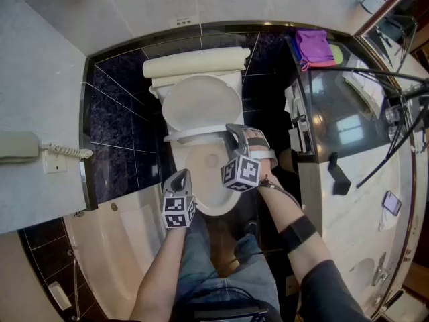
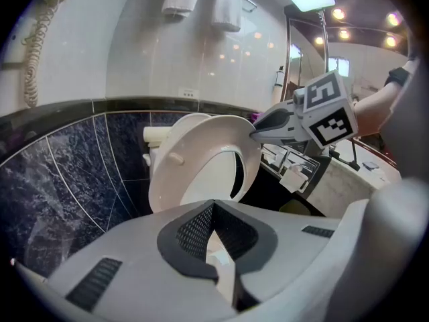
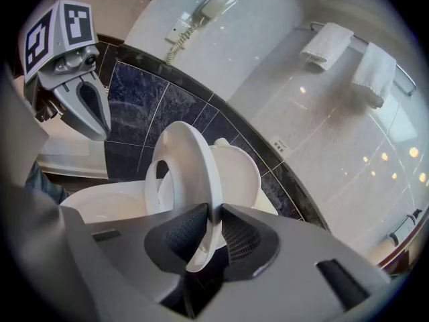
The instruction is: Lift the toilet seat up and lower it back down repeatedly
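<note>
Jaws of the right gripper [image 3: 213, 215] pinch the toilet seat [image 3: 190, 149] by its rim, with the seat tilted nearly upright over the bowl [image 3: 100, 206].
Left gripper [image 2: 213, 210] jaws are closed and empty, beside the bowl's front. It is probably best to swing the seat slowly along its hinge arc, gripping firmly. No readable brand or writing shows anywhere.

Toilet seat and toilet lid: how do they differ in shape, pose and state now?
The toilet seat is a ring with an open middle; the toilet lid is a solid oval. The right gripper clamps the seat's rim; no gripper touches the lid. The seat stands forward, apart from the lid, which leans further back. Both are white and raised off the toilet bowl.
</note>
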Demonstrator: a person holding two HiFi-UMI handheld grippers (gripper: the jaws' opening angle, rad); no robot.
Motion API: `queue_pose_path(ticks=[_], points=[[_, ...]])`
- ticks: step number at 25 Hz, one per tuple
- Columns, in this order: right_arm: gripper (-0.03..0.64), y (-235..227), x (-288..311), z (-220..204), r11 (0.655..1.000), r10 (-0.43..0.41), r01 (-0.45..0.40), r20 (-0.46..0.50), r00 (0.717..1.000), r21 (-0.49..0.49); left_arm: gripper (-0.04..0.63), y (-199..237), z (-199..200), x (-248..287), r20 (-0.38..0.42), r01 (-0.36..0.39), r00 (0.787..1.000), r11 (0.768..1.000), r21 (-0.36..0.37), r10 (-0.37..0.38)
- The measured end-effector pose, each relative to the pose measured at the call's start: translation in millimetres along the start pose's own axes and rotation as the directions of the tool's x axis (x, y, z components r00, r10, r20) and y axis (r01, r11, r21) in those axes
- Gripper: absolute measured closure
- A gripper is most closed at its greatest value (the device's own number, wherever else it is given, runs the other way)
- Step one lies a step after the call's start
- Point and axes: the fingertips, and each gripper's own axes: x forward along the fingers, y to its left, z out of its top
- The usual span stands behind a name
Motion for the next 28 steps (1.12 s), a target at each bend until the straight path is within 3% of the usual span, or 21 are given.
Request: queue_pose_path(ticks=[13, 18, 22, 24, 28], points=[[0.528, 134, -77, -41, 0.976, 0.135, -0.136, -0.015, 0.991, -0.17, 0.595, -38, -50, -7, -0.018, -0.036, 0.999, 0.998, -0.052, 0.035], [0.522, 174, -94, -60, 0.954, 0.19, -0.193, -0.035, 0.981, -0.227, 0.595, -48, -85, -12, -0.075, -0.041, 0.997, 0.993, -0.115, 0.033], [0.532, 194, -109, -74, 0.949, 0.22, -0.224, -0.044, 0.975, -0.221, 0.595, -54, -109, -15, -0.11, -0.044, 0.993, 0.992, -0.119, 0.031], [0.579, 200, -116, -82, 0.95, 0.222, -0.226, -0.044, 0.974, -0.214, 0.595, -55, -120, -15, -0.126, -0.042, 0.992, 0.992, -0.115, 0.028], [0.598, 203, -125, -110, 0.967, 0.218, -0.226, -0.083, 0.973, -0.12, 0.595, -62, -150, -16, -0.159, -0.039, 0.987, 0.992, -0.119, 0.02]])
